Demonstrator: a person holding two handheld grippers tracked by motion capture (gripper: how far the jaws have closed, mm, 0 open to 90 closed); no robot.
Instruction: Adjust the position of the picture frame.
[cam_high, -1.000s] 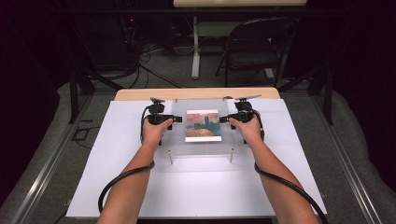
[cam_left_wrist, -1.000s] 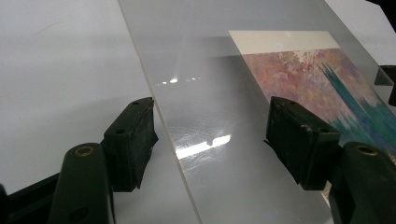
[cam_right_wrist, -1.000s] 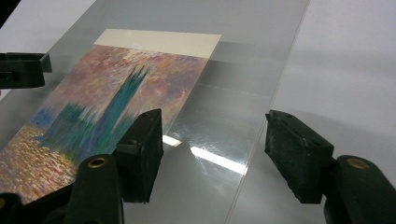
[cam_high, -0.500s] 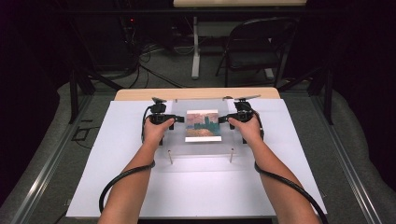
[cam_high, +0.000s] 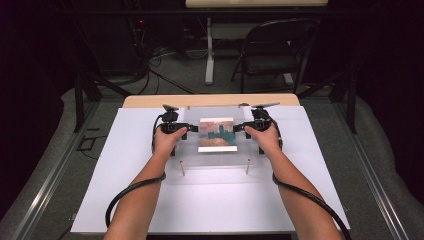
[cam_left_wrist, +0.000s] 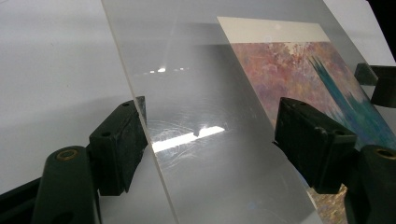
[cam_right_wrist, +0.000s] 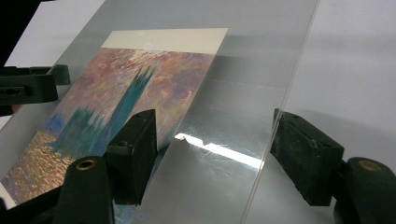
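White tabletop carries a clear acrylic sheet w/ art print on it, btwn the 2 grippers. Left gripper & right gripper: jaws just opened, wide, each straddling a sheet edge, pads not pressing.

In the left gripper view the clear sheet is cut off at the top and bottom edges, and part of the picture is covered by a black jaw. In the right gripper view the picture's lower corner is hidden behind a jaw. Whether the jaw pads touch the sheet cannot be told.
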